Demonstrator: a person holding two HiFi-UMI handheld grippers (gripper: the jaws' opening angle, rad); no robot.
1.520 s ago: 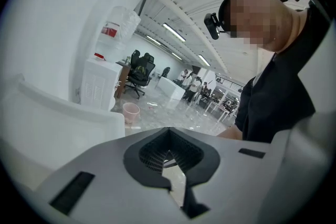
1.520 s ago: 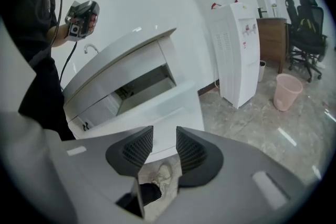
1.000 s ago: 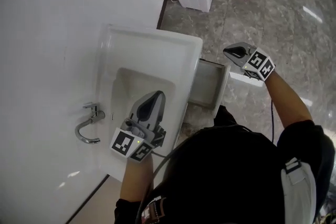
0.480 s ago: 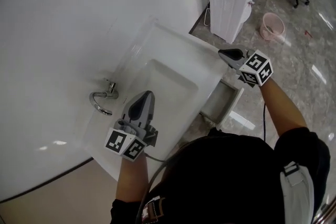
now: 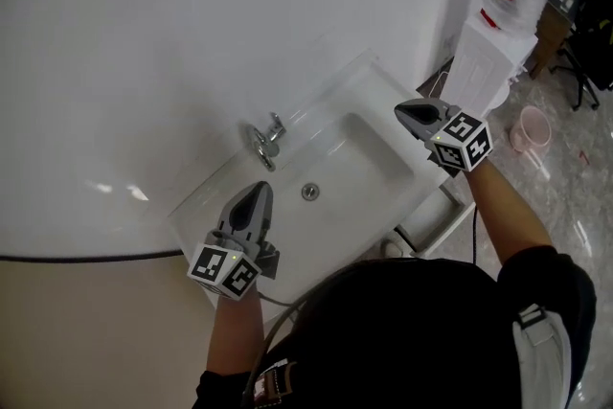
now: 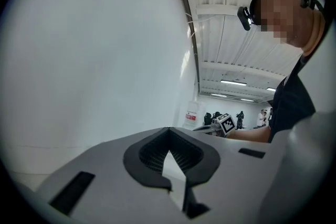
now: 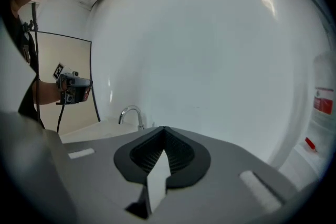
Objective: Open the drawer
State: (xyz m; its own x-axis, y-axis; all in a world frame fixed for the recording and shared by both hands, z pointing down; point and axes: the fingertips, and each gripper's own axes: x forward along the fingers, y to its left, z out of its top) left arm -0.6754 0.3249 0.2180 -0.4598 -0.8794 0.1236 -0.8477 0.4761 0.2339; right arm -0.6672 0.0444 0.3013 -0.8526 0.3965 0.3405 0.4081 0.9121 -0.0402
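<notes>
Left gripper (image 5: 257, 193): jaws clenched tip to tip, with nothing between them. It is held above the front left rim of the white washbasin (image 5: 196, 206) and points toward the wall. Right gripper (image 5: 404, 111): jaws likewise clenched and holding nothing. It is held above the right rim of the washbasin and points across the bowl. The chrome tap (image 5: 263, 141) stands ahead of the left gripper's tips and to the left of the right gripper's tips. The drain hole (image 5: 309, 192) lies in the bowl between the two grippers, nearer the left one. The drawer (image 5: 433, 217) sits under the front right corner of the washbasin, below the right gripper and on its near side, toward the person. It stands pulled out part way with its open top showing, apart from both grippers. A white water dispenser (image 5: 479, 62) stands beyond the right gripper. A pink bucket (image 5: 532, 129) is on the floor to that gripper's right.
</notes>
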